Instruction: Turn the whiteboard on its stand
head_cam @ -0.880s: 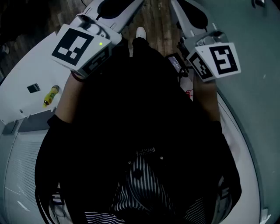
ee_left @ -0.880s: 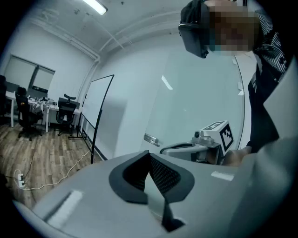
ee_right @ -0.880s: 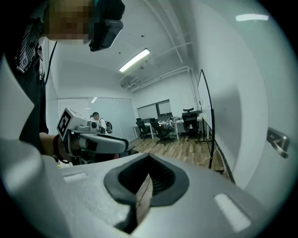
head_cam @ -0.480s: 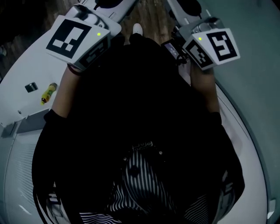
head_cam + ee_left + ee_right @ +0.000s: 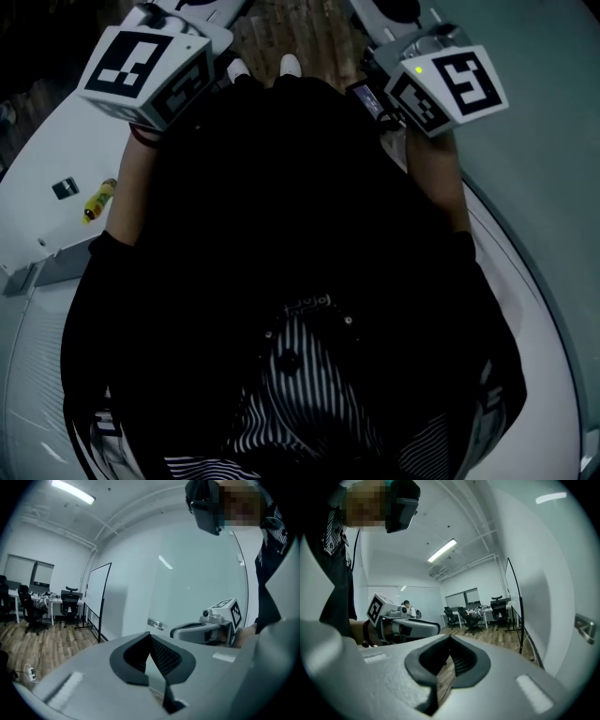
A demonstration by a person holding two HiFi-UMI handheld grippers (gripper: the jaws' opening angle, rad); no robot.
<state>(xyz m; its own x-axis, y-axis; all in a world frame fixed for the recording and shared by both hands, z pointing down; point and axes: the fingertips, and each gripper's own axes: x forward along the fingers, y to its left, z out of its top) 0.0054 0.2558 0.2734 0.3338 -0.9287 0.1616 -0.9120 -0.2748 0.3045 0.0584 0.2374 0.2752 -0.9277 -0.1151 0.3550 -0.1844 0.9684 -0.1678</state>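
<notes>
At the far left a white tabletop (image 5: 47, 150) bears a small dark block (image 5: 64, 187) and, near it but apart, a yellow pen-like thing (image 5: 98, 199) (too small to name surely). Right of that the person holds the left gripper (image 5: 150, 637) up in front of the body, its marker cube (image 5: 141, 70) turned toward the head camera. Its own view shows the two dark pads meeting at their tips with nothing caught between them. Beyond those jaws, far off and a little to the left, the whiteboard (image 5: 97, 597) stands upright on its stand on the wooden floor (image 5: 42, 644). It is just right of the office chairs (image 5: 70, 603) and left of a pale glass wall (image 5: 197, 583) with a metal handle (image 5: 154, 623), well apart from both grippers, and neither touches it. Between the two grippers the toes of two white shoes (image 5: 291, 64) peek out past the person's dark clothing (image 5: 281, 187). On the right the right gripper (image 5: 450, 641) is held up likewise, its jaws closed tight on nothing. In its view the board's black frame (image 5: 513, 606) shows as a thin dark line right of the jaws, with the chairs to its left and another person (image 5: 407, 605) far back
</notes>
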